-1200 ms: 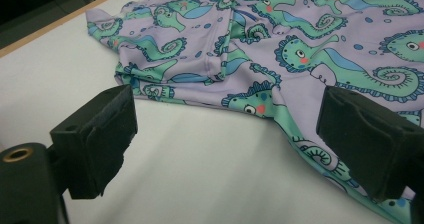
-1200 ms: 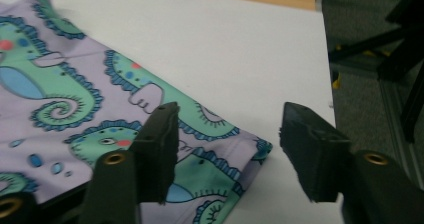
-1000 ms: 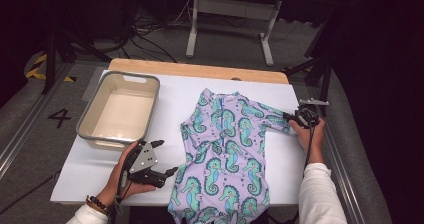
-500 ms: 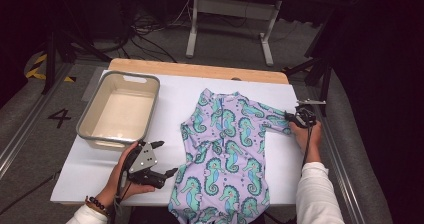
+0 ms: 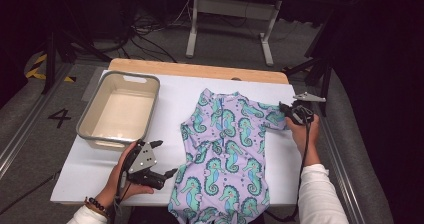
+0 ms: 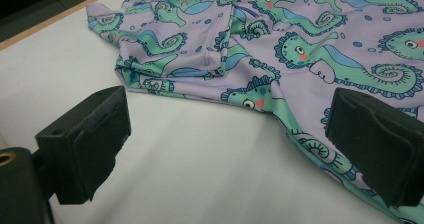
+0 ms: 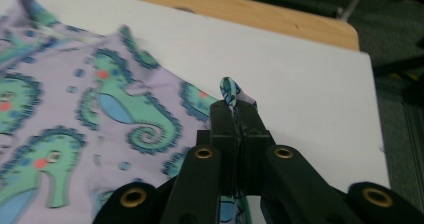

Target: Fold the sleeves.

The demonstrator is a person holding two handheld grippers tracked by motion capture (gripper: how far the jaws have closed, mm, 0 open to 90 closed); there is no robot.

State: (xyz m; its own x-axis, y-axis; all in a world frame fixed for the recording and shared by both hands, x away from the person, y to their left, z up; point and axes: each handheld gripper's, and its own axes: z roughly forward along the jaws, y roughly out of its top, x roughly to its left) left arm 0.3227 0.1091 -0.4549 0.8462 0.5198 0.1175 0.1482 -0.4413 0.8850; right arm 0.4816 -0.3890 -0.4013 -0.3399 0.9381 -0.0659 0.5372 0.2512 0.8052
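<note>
The seahorse-print garment point(image 5: 225, 154) lies spread on the white surface point(image 5: 170, 96), collar toward the far wooden edge, its bottom hem spilling over the near edge by the person. To its left, bare surface separates it from the grey tub point(image 5: 120, 111), which sits near the left edge; beyond the collar a strip of open surface runs to the wooden border. The right sleeve point(image 5: 272, 115) reaches almost to the right edge, leaving little room there. The right hand-held gripper point(image 7: 235, 119) is clamped on the sleeve's cuff, a small fold of fabric poking up between its closed jaws; a second ago those jaws stood apart at the cuff, and they have just closed on it, with the sleeve end now lifted slightly off the surface. The left hand-held gripper point(image 5: 157, 159) rests near the front edge just beside the garment's left side, jaws wide apart with nothing between them, unchanged from before.
</note>
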